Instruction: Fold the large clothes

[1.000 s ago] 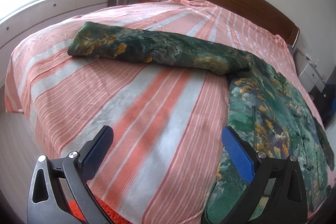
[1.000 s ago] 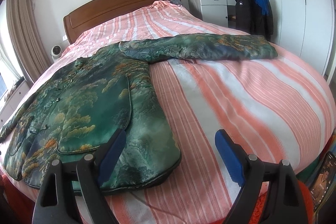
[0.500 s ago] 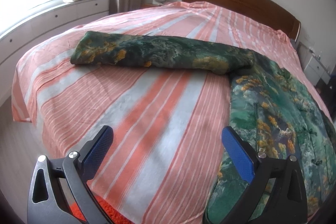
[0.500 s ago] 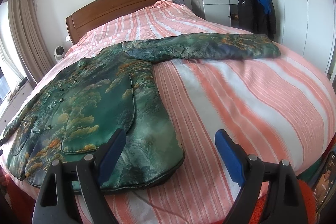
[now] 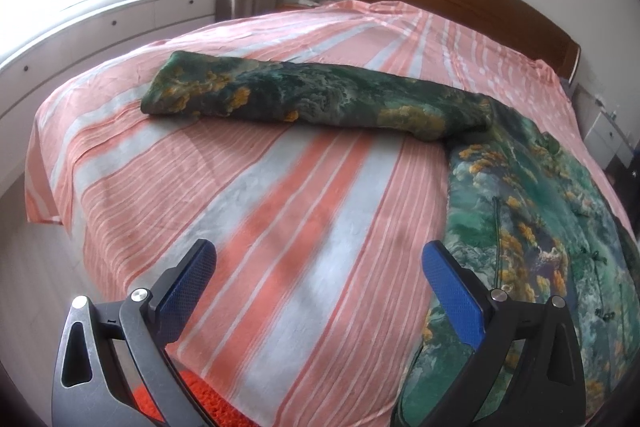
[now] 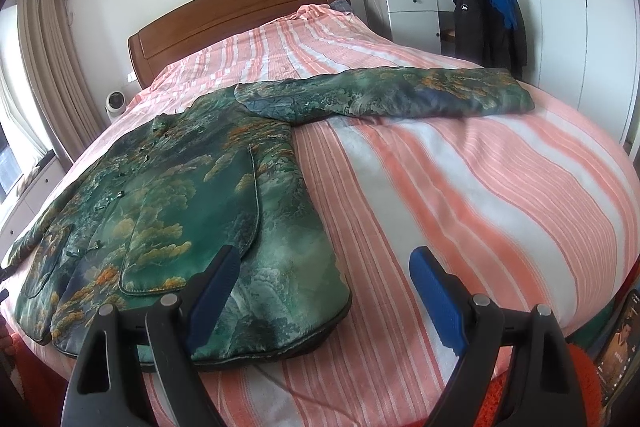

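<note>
Grippers first: your left gripper (image 5: pixel 318 275) is spread wide, nothing between the pads, hovering over bare striped bedsheet (image 5: pixel 280 195) near the foot of the bed. Your right gripper (image 6: pixel 324 283) is equally spread and empty, its left pad (image 6: pixel 216 287) over the jacket's hem corner; contact cannot be judged. One green patterned jacket (image 6: pixel 180 203) lies flat, front up, just ahead of you, between both grippers. Two sleeves stretch sideways: one (image 5: pixel 312 99) beyond the left gripper, one (image 6: pixel 392 95) beyond the right. One wooden headboard (image 6: pixel 236 15) at the far end.
</note>
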### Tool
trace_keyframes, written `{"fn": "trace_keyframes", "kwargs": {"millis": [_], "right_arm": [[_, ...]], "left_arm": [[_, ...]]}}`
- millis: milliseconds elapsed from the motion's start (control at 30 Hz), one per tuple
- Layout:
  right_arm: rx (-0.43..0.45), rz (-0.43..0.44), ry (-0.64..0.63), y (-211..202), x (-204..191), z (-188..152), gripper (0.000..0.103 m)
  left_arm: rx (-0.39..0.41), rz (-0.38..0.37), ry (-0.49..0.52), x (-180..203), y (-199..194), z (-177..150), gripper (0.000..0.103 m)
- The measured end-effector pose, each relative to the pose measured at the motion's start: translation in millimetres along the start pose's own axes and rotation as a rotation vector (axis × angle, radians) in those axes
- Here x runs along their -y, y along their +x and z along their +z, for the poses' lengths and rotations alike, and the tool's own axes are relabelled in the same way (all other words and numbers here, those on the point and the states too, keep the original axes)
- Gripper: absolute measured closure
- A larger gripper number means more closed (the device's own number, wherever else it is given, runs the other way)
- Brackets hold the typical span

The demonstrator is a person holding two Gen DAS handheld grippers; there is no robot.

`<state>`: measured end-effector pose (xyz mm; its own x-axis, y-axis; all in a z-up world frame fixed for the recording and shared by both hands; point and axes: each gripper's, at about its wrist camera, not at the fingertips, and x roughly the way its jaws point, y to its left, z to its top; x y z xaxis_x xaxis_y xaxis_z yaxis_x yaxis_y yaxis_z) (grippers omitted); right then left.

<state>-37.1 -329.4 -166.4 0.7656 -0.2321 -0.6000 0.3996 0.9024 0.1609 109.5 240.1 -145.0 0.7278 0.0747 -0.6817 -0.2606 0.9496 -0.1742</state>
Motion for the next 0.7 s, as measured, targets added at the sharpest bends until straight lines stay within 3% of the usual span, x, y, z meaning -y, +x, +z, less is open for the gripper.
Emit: {"fn": "trace_keyframes", "kwargs": {"millis": [333, 500, 600, 667, 700], "right_arm": [[-0.006, 0.025, 0.031, -1, 5, 4, 0.017], [-0.002, 0.101, 0.125, 5, 33, 45, 0.017], [-0.005, 0.147, 0.266, 30, 76, 96, 0.014], [-0.061, 0.181, 0.431, 72, 118, 124, 0.013], [-0.079, 0.153, 0.511, 93, 140, 131, 0.013]], "left_arm": [[0.003, 0.013, -0.009, -2, 2, 1, 0.0], [-0.002, 0.023, 0.004, 0, 3, 0, 0.0], [-0.003, 0.027, 0.003, 1, 4, 0, 0.0], [-0.002, 0.029, 0.0, 1, 4, 0, 0.0], [-0.002, 0.03, -0.002, 1, 4, 0, 0.0]]}}
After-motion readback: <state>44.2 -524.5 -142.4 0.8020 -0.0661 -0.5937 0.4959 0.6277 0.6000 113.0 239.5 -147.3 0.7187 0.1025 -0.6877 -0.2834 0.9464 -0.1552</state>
